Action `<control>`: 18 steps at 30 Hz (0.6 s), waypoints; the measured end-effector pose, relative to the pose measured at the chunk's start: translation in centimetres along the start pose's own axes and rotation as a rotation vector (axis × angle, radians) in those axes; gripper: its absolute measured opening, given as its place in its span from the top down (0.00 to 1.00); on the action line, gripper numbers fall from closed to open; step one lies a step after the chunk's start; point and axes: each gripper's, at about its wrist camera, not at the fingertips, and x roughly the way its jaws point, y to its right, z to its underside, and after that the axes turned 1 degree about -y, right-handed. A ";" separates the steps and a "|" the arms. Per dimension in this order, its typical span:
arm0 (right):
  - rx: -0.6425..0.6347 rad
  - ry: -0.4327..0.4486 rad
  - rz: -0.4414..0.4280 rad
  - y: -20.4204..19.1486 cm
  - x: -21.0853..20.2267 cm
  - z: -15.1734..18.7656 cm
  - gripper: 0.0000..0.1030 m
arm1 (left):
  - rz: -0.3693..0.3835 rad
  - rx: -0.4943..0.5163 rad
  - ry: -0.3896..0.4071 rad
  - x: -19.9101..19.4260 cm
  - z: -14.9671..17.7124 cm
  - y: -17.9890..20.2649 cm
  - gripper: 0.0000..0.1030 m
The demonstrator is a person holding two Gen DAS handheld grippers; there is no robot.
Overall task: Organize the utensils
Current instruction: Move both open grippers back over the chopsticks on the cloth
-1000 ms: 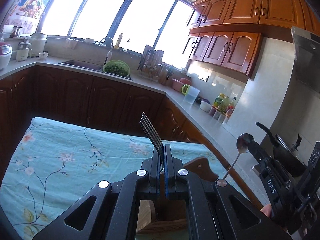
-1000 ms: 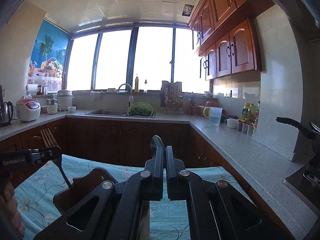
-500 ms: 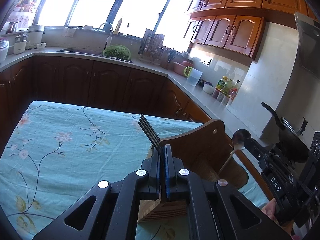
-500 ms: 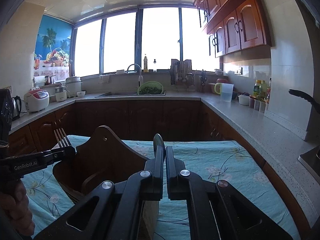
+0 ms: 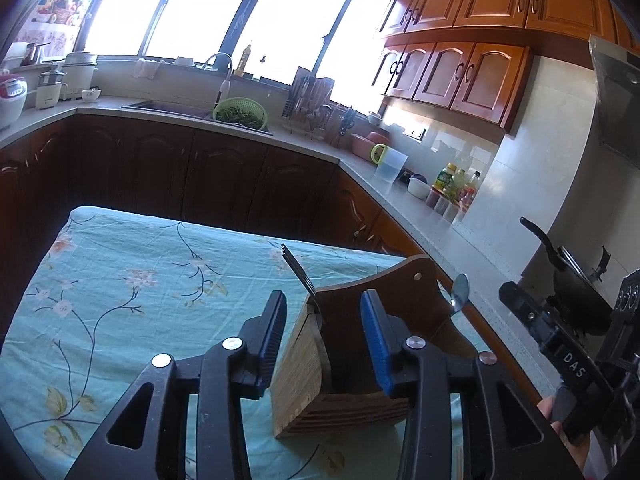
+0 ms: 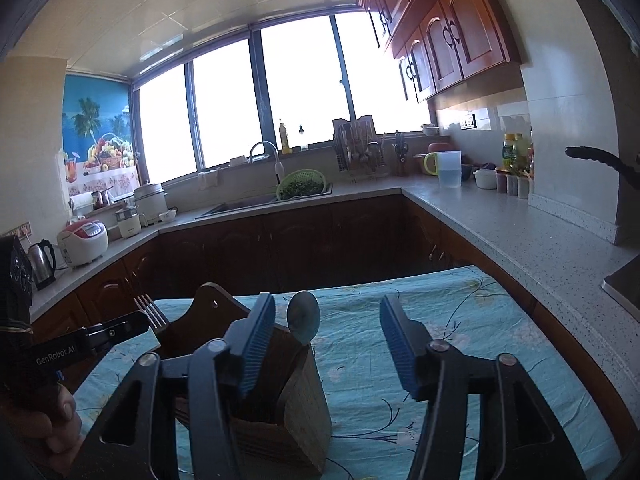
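Left wrist view: I see left gripper jaws just opened, pads clear of fork, which stands in wooden holder on desk. Right gripper jaws also just opened; spoon stands in holder compartment, nothing gripped.

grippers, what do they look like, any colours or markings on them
Both are black plastic, with open triangular cut-outs and silver round screw heads. The left gripper and right gripper have ribbed blue pads on the fingers. White lettering reads "GenRobot.AI" on the left and "DAS" on the right.
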 end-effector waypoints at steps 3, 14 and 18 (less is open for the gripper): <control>0.058 0.020 -0.013 1.1 -1.9 -0.4 0.19 | -0.006 -0.006 0.023 -2.0 1.0 -0.2 0.47; 0.196 -0.036 -0.076 2.3 -7.5 2.2 0.04 | -0.080 -0.051 0.031 -9.9 6.9 -0.3 0.26; 0.217 -0.062 -0.081 2.1 -9.6 4.2 0.04 | -0.097 -0.069 0.010 -12.9 9.2 -0.1 0.25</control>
